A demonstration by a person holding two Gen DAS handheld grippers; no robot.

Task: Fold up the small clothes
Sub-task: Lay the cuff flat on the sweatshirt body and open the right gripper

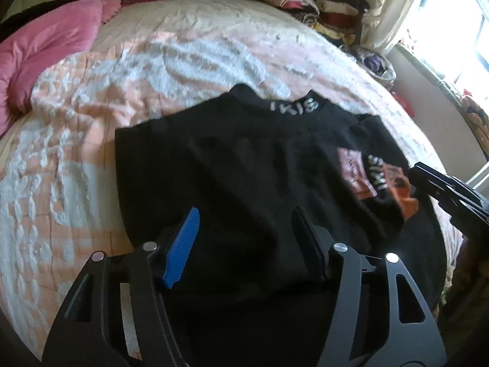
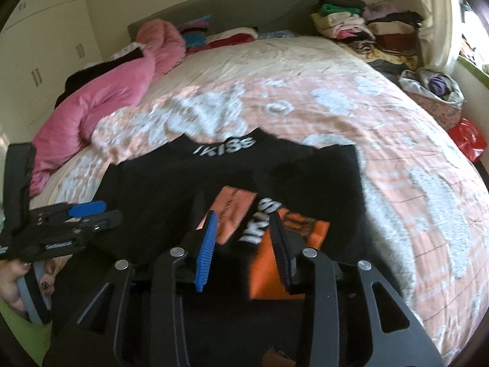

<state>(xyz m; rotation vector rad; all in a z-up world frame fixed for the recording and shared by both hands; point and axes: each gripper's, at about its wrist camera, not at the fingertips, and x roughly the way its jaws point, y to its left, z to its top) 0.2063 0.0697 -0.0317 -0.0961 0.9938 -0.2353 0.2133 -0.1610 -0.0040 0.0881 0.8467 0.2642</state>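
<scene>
Lying on the patterned bedspread [image 2: 351,98], the black top [image 1: 232,165] has one side folded in while its hem awaits folding; left gripper [image 1: 247,238] and right gripper [image 2: 244,238] hover over it, jaws partly apart, gripping nothing visible

Showing black skeletal tool [image 2: 241,241] frames, silver round rivets, one blue ribbed pad opposite one black; wearing dark patterned nail polish.
</scene>
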